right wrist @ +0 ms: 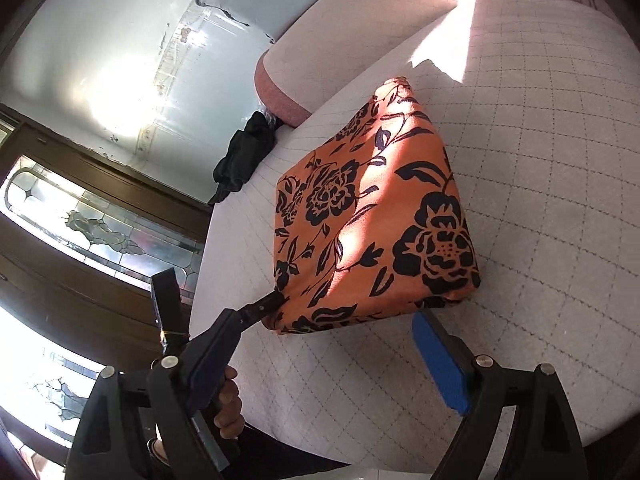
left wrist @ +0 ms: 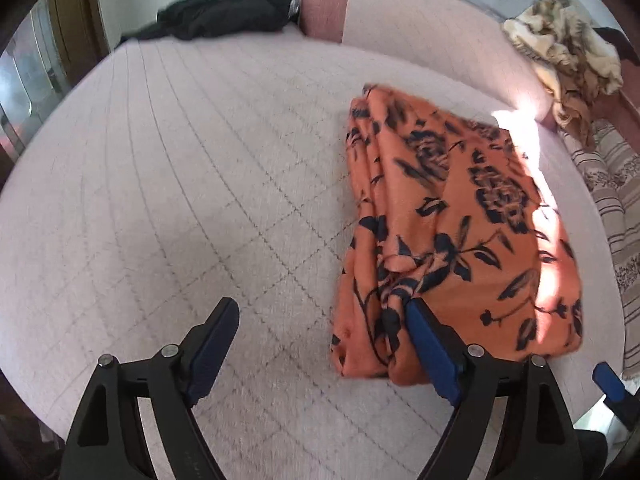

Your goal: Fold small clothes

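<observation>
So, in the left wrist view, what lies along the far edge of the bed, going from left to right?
Black garment → pink bolster pillow → crumpled beige and cream cloth.

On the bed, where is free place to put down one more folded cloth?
The widest bare patch of the bed cover lies left of the orange flowered cloth, up to the black garment near the pillow. The right edge is crowded: a beige blanket lies there.

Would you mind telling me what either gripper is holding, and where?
Nothing: the left gripper and right gripper stand open by the orange cloth.
</observation>
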`<control>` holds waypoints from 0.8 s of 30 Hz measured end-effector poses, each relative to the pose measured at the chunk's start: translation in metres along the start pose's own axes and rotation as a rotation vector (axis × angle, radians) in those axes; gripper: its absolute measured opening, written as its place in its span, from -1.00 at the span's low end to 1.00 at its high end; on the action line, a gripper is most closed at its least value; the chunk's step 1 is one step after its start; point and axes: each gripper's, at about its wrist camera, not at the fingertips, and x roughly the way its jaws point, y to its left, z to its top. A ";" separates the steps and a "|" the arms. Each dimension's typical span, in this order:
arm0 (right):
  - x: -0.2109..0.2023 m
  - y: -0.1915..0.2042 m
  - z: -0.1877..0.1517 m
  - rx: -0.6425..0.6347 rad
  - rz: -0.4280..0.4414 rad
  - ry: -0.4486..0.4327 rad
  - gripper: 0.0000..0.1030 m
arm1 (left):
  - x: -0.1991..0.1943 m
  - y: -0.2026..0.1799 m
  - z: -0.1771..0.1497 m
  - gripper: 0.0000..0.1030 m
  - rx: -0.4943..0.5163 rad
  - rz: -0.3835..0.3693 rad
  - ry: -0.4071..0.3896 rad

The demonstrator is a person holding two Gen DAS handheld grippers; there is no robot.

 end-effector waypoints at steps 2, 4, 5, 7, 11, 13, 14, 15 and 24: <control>-0.009 0.003 -0.004 -0.032 -0.045 -0.031 0.74 | -0.024 -0.009 -0.011 0.67 0.068 0.017 -0.064; -0.012 0.011 -0.010 -0.111 -0.137 -0.060 0.74 | -0.047 -0.017 -0.027 0.67 0.108 0.033 -0.115; -0.011 0.015 -0.014 -0.161 -0.208 -0.069 0.75 | -0.056 -0.021 -0.035 0.67 0.114 0.036 -0.134; -0.003 0.021 -0.025 -0.243 -0.342 -0.067 0.79 | -0.071 -0.027 -0.049 0.67 0.127 0.049 -0.156; 0.013 0.024 -0.048 -0.351 -0.464 -0.042 0.79 | -0.097 -0.036 -0.067 0.67 0.137 0.072 -0.185; 0.015 0.025 -0.057 -0.378 -0.497 -0.044 0.79 | -0.105 -0.036 -0.071 0.68 0.126 0.082 -0.212; 0.016 0.027 -0.059 -0.396 -0.510 -0.041 0.79 | -0.109 -0.035 -0.071 0.68 0.115 0.088 -0.224; 0.016 0.029 -0.060 -0.413 -0.520 -0.044 0.79 | -0.112 -0.034 -0.072 0.73 0.105 0.089 -0.228; 0.009 0.039 -0.063 -0.470 -0.551 -0.118 0.84 | -0.106 -0.033 -0.074 0.77 0.078 0.129 -0.224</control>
